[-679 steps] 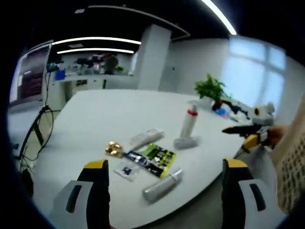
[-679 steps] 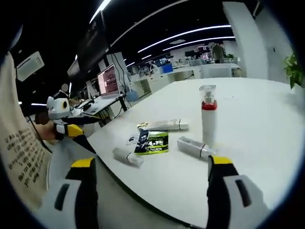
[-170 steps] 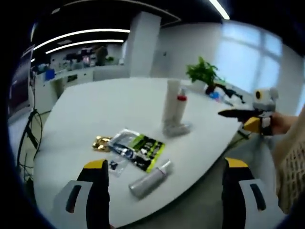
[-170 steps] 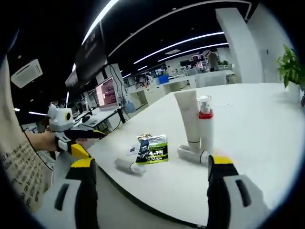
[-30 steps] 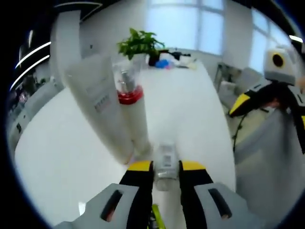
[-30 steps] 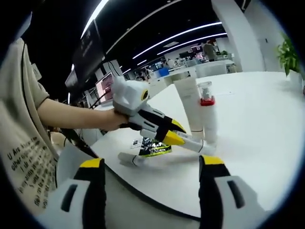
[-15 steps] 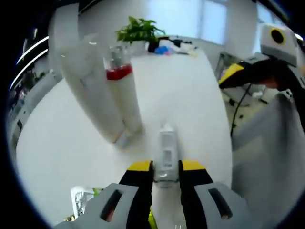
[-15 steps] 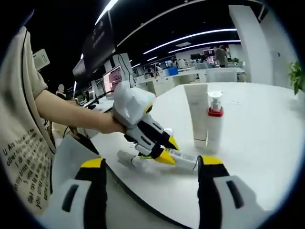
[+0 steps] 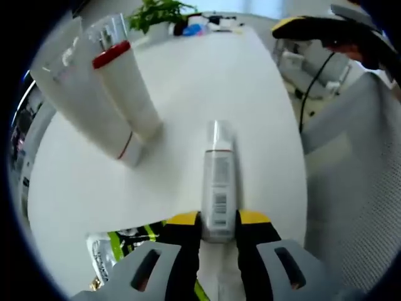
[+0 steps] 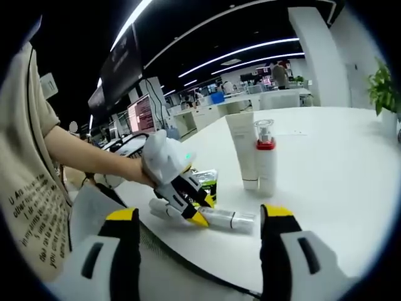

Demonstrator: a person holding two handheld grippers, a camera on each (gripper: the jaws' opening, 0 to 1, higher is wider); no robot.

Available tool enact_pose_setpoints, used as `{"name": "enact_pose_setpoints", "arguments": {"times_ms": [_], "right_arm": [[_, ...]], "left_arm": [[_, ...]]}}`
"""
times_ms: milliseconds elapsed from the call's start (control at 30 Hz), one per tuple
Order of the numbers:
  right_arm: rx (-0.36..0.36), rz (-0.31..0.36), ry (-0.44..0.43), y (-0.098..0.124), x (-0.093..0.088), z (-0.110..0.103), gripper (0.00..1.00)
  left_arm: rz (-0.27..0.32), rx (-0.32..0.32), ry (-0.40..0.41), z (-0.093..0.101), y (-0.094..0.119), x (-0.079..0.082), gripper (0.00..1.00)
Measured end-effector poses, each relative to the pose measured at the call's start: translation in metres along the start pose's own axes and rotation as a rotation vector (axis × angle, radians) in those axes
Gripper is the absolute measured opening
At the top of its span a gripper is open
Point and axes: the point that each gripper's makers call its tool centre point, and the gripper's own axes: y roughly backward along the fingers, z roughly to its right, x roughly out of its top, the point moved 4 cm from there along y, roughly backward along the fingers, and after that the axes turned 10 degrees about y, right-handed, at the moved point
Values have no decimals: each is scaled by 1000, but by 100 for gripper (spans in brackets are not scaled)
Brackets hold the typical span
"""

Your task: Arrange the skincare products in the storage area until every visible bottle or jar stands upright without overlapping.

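My left gripper [image 9: 217, 218] is shut on the base of a silver bottle [image 9: 217, 172], which points away from me low over the white table [image 9: 207, 69]. A white tube [image 9: 84, 103] and a pump bottle with a red collar [image 9: 128, 88] stand side by side beyond it. In the right gripper view the left gripper [image 10: 195, 212] holds the silver bottle [image 10: 230, 219] flat near the table's front edge, with the tube [image 10: 241, 153] and pump bottle [image 10: 265, 160] upright behind. My right gripper [image 10: 199, 216] hangs open off the table, holding nothing.
A green sachet [image 10: 207, 179] and a small grey tube [image 10: 156, 210] lie behind the left gripper. The sachet [image 9: 128, 237] also lies left of my left jaws. A potted plant [image 9: 156, 11] stands at the table's far end. The right gripper [image 9: 294, 26] juts in at upper right.
The left gripper has tipped down and drawn back a little with the silver bottle, which now lies almost flat at the table. The right gripper stays open.
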Motion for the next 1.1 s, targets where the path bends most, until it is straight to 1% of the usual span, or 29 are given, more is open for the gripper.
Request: {"name": "enact_pose_setpoints", "arguments": {"times_ms": [100, 200, 233, 333, 400, 600, 767, 900, 1000, 1067, 1100], "right_arm": [[-3, 3, -2, 2, -1, -1, 80], [-6, 6, -7, 4, -2, -2, 80], [-9, 7, -10, 5, -2, -2, 80], [-17, 7, -12, 9, -2, -3, 80], [-25, 9, -15, 13, -2, -3, 80], [-57, 7, -25, 25, -8, 0, 80], [-74, 6, -36, 31, -11, 0, 80], [-74, 3, -38, 31, -13, -1, 81], [-68, 5, -34, 30, -11, -3, 81], [-66, 7, -30, 30, -9, -4, 81], [-64, 10, -27, 30, -8, -4, 81]], "left_arm": [[-18, 18, -41, 1, 0, 2, 19], [-16, 19, -42, 3, 0, 7, 26], [-16, 21, -46, 3, 0, 8, 26], [-11, 15, -63, 6, -2, 14, 22], [-10, 10, -77, 8, -5, 18, 21], [-42, 1, -108, 10, -14, 26, 18], [-70, -6, -98, 10, -16, 27, 18], [-87, -4, -83, 11, -14, 27, 17], [-87, 4, -78, 13, -13, 27, 16], [-77, -3, -40, 15, -11, 29, 16], [-64, -16, -17, 18, -9, 30, 16]]}}
